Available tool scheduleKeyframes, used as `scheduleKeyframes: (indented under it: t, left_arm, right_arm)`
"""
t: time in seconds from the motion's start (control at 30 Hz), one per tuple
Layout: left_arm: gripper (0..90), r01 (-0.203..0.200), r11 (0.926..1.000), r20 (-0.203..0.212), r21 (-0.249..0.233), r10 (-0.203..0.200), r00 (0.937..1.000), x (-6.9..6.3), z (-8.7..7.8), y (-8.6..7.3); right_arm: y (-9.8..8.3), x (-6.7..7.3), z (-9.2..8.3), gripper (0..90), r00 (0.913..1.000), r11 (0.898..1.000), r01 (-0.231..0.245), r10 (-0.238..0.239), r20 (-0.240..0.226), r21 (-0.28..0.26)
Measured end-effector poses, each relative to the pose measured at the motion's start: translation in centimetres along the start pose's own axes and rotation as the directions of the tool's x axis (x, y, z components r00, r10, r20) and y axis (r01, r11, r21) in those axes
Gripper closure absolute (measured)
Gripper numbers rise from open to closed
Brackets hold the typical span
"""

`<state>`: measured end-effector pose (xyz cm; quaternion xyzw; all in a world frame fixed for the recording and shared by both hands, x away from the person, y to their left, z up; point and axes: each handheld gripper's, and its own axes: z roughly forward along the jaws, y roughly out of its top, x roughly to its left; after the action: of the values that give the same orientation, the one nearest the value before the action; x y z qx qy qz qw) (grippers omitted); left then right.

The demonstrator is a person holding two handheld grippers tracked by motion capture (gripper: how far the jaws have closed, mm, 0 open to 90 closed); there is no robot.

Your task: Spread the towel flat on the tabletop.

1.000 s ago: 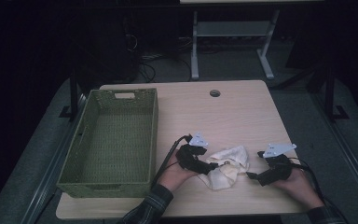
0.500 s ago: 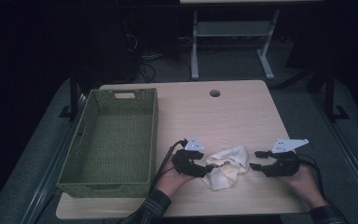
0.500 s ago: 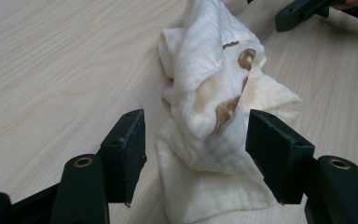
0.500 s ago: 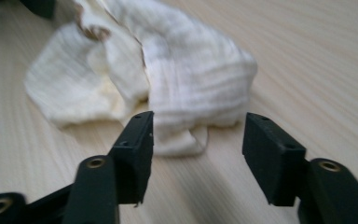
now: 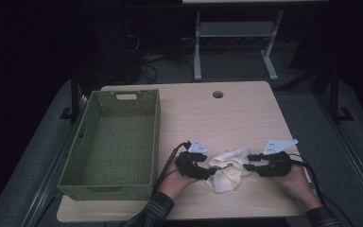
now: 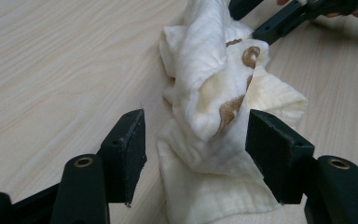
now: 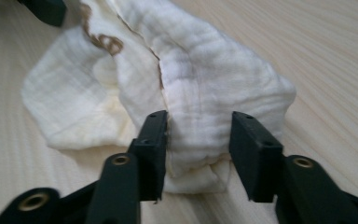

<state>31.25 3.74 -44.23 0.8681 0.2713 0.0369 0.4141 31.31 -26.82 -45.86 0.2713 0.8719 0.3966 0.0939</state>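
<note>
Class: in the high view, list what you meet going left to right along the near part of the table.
Green woven basket → left gripper → crumpled cream cloth with brown marks → right gripper.

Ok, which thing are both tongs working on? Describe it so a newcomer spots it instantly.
On the pale wooden table, look right of the green woven basket, at the near edge between the two hands. There lies a crumpled cream muslin cloth. It is the sole soft item there, marked with brown patches.
</note>
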Motion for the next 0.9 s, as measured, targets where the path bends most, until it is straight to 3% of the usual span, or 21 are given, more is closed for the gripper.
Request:
scheduleKeyframes:
  t: [0.17, 0.2, 0.43, 0.6, 0.9]
  left_arm:
    - [37.4, -0.009, 1.0000, 0.000, 0.003, 0.009, 1.0000, 0.2, -0.1, 0.0]
    - [37.4, -0.008, 1.0000, 0.001, 0.000, 0.008, 1.0000, 0.1, -0.1, 0.0]
    - [37.4, -0.002, 0.9999, 0.013, -0.016, 0.002, 0.9999, 0.2, 0.0, 0.1]
    - [37.3, -0.002, 0.9999, 0.016, -0.012, 0.003, 0.9999, 0.2, 0.0, 0.0]
    - [38.3, -0.020, 0.9996, 0.038, -0.018, 0.021, 0.9991, 0.5, 0.6, 0.2]
  right_arm:
    - [0.0, -0.3, 0.1, 83.9, 0.9999, 1.000, -0.006, 0.007, -0.013, 0.007]
    - [0.1, -0.3, 0.0, 85.0, 0.9997, 1.000, -0.016, 0.016, -0.016, 0.006]
    - [1.6, -1.6, -0.8, 86.5, 0.9988, 0.998, -0.023, 0.020, -0.046, -0.064]
    - [2.2, -3.1, -1.5, 87.1, 0.9997, 0.996, -0.023, 0.023, -0.002, -0.086]
    - [1.5, -6.4, -2.6, 87.2, 0.9955, 0.992, -0.076, 0.082, 0.048, -0.104]
